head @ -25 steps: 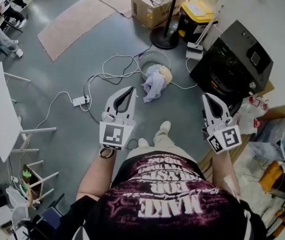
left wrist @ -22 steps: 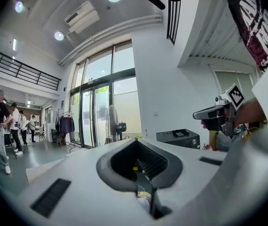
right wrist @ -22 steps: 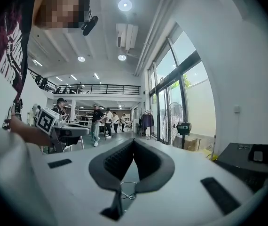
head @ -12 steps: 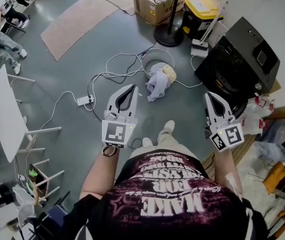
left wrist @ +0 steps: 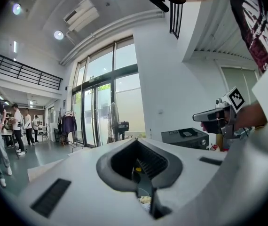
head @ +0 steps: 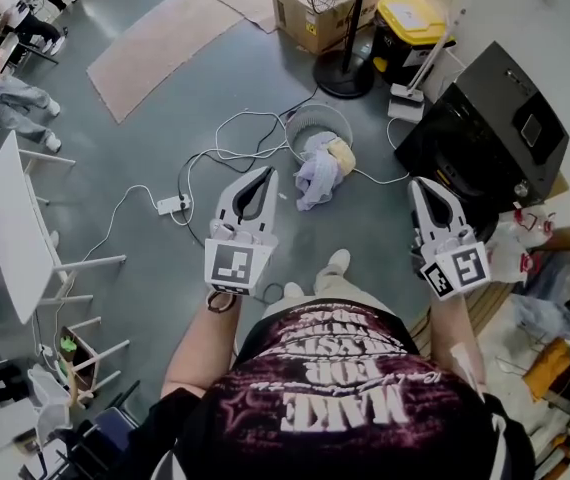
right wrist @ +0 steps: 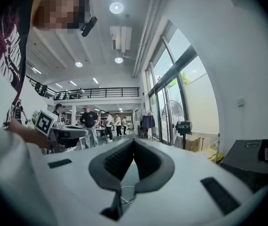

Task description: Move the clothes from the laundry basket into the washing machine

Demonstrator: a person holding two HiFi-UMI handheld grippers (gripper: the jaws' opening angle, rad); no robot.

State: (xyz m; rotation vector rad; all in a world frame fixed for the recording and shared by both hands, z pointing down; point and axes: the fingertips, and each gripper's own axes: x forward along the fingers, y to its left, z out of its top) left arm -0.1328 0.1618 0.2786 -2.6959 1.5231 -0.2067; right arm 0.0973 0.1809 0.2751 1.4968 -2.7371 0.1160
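1. the clothes (head: 312,176) sit on the floor ahead of the person: a pale lilac piece spills over the near rim of the basket (head: 301,125) and a yellow one (head: 339,152) lies inside it. none of it is in the washer yet.
2. the lilac heap runs from the basket rim toward the person, roughly along the line both grippers point.
3. the basket lies ahead and well below both grippers, between them but closer to the left one. the left gripper (head: 267,172) looks the nearer for a first grab, though it would have to come down a long way.
4. the left gripper is clenched, jaws together with nothing held.
5. the right gripper (head: 416,182) is clenched too and empty. it points level, on the washer's side.
6. the washer (head: 495,118), a black box, stands just right of the basket, its round front turned toward the floor space by the basket. i cannot tell whether its door is open or what is inside.
7. white cables (head: 237,133) loop over the floor left of the basket and run to a power strip (head: 173,204). i judge they could snag a foot on the way in.
8. a fan stand (head: 344,76) and a yellow-lidded bin (head: 412,18) stand beyond the basket.
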